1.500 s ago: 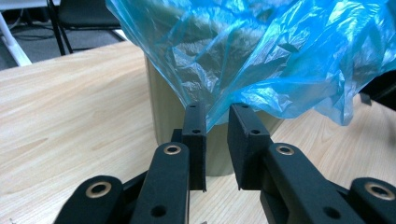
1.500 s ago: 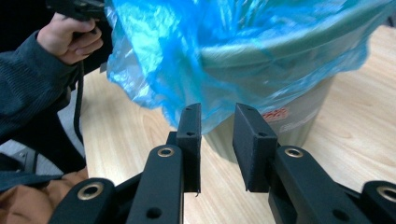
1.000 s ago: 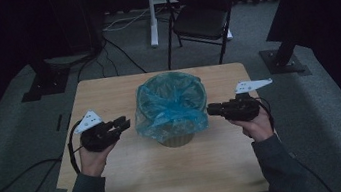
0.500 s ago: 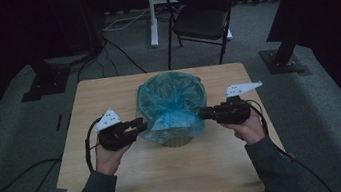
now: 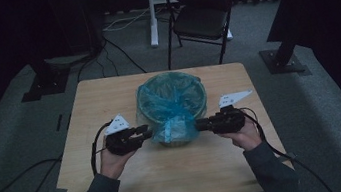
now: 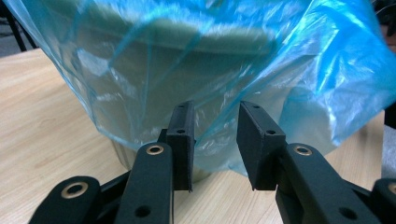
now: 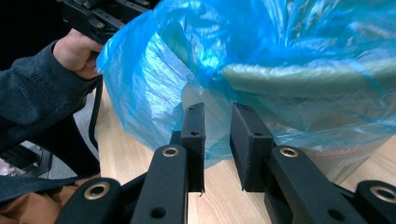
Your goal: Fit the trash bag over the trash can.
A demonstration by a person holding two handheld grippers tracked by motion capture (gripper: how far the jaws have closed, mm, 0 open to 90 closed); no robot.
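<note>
While both claws gape empty, jaws just widening, at the blue bag (image 5: 170,111), the wooden table (image 5: 108,99) stands on grey carpet (image 5: 13,138).

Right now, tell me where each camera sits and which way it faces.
High view: above the person's side, looking forward and down at the table; forearms, left gripper, right gripper.
Left gripper view: on that gripper, facing the bin in its blue bag; own jaws apart.
Right gripper view: on its gripper, facing the bag; own jaws, other hand.
All share the bagged bin.
</note>
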